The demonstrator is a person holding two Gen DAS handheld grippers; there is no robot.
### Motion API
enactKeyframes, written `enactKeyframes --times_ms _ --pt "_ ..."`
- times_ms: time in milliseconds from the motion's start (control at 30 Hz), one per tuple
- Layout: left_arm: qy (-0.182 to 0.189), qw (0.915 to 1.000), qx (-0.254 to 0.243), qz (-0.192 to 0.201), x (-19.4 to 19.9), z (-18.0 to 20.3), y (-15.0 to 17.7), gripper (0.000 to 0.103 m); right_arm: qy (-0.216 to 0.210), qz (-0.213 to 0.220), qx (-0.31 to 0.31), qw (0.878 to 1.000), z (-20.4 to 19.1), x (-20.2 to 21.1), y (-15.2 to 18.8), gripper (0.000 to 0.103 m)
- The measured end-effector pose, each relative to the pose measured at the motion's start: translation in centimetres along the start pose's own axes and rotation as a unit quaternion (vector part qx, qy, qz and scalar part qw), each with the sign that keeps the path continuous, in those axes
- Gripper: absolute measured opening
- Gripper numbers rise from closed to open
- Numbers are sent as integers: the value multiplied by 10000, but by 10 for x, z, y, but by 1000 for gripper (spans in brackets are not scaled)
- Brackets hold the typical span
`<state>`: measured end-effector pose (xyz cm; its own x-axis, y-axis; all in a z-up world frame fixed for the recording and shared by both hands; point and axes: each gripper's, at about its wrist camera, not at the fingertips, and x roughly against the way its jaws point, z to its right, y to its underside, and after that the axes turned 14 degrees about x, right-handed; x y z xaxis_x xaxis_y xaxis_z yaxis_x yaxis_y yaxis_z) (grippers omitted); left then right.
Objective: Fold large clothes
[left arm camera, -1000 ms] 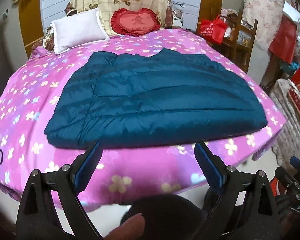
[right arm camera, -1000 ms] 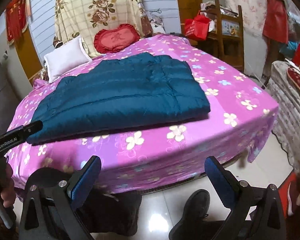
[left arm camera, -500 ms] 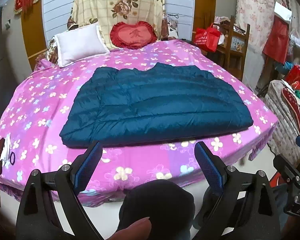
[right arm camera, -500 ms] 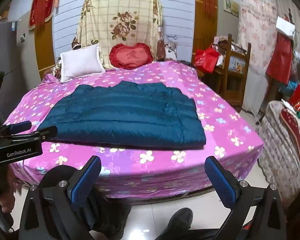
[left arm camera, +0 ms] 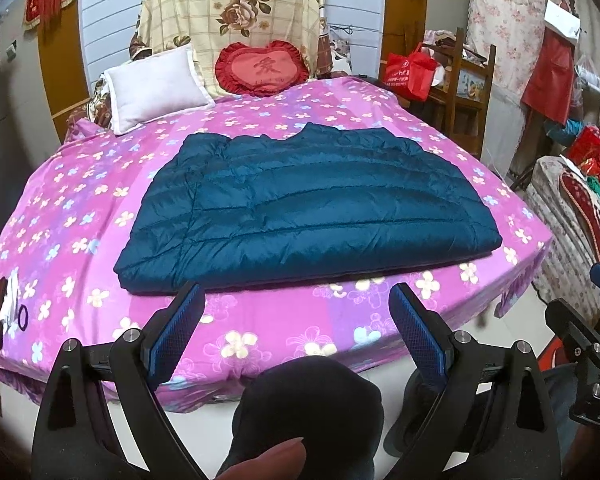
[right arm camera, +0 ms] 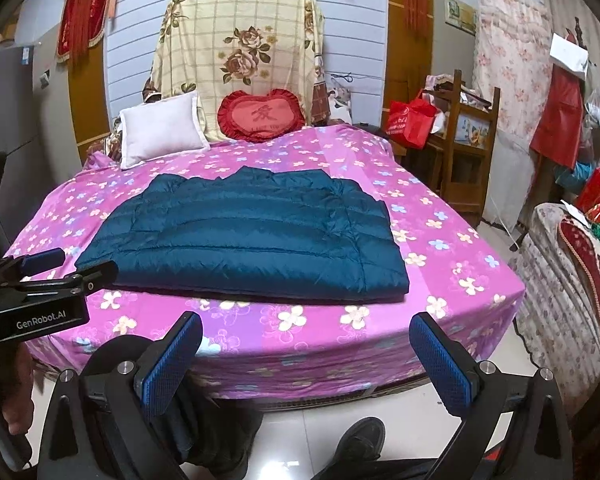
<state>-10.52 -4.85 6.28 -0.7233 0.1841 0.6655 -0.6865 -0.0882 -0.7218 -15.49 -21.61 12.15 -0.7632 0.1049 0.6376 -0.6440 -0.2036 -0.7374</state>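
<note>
A dark teal quilted down jacket lies folded flat in a broad rectangle on the pink flowered bed; it also shows in the right wrist view. My left gripper is open and empty, held off the bed's front edge, short of the jacket. My right gripper is open and empty, further back over the floor. The left gripper's body shows at the left of the right wrist view.
A white pillow and a red heart cushion lie at the bed's head. A small dark item with hair ties lies at the bed's left edge. A wooden shelf with a red bag and a covered couch stand on the right.
Both grippers have drawn back and risen from the bed, open all the while. The jacket has not moved.
</note>
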Motion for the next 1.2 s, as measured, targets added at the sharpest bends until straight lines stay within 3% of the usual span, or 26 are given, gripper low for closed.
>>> enactKeyframes --times_ms 333,600,1200 --pt "2 10000 54 -79 -4 0 3 93 -22 6 -16 10000 -1 -1 1 103" --pt "-130 9993 288 -224 -15 -16 5 93 119 -317 63 9994 -9 -11 3 103" --pt "-164 9989 336 -266 -17 -21 6 93 88 -336 11 9994 -7 -13 5 103"
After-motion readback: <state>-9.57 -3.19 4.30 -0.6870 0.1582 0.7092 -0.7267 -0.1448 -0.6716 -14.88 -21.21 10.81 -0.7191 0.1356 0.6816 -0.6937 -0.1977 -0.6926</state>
